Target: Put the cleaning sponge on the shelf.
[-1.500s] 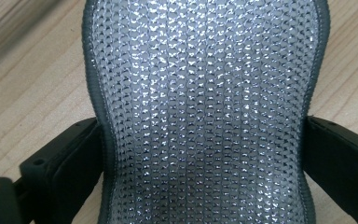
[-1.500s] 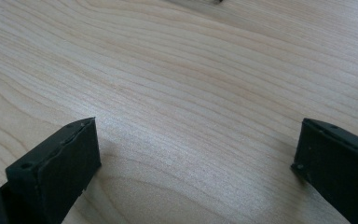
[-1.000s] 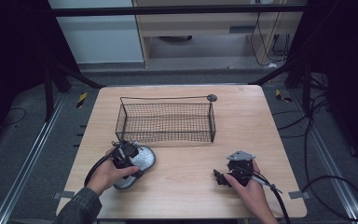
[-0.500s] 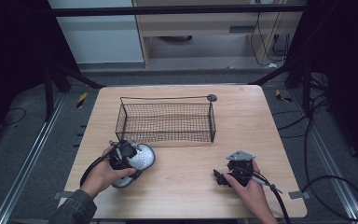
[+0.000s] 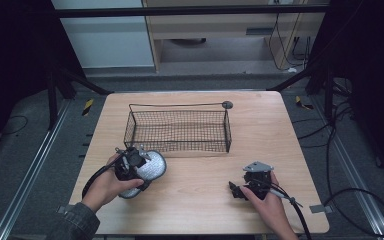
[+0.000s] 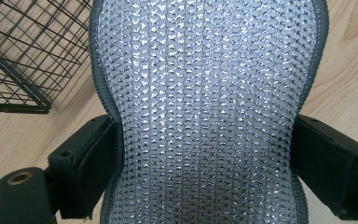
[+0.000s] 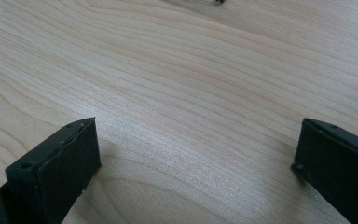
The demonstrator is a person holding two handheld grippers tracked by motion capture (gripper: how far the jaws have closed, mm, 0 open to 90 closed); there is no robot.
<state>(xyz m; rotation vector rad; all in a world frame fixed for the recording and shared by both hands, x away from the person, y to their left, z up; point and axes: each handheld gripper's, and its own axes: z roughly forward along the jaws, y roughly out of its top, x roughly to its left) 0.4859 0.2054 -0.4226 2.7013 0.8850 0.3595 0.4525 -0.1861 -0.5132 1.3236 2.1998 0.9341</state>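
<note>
One silver mesh pad and one black wire basket sit on the table, plus two tongs. Left tongs are clamped on the pad's narrow middle, just in front of the basket's near-left corner. Right tongs rest low on bare wood, jaws spread wide with nothing between, hand wrapped around from behind.

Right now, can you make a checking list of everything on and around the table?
Surface: wooden table, bare light wood.
Job's things: shiny silver mesh pad; black wire basket, empty, behind it.
Clutter: small dark round thing at the basket's far right corner.
Grippers: left gripper shut on the pad; right gripper open over bare wood.
Cables: black cable trails from right gripper.
Surroundings: dark floor, metal rails.
</note>
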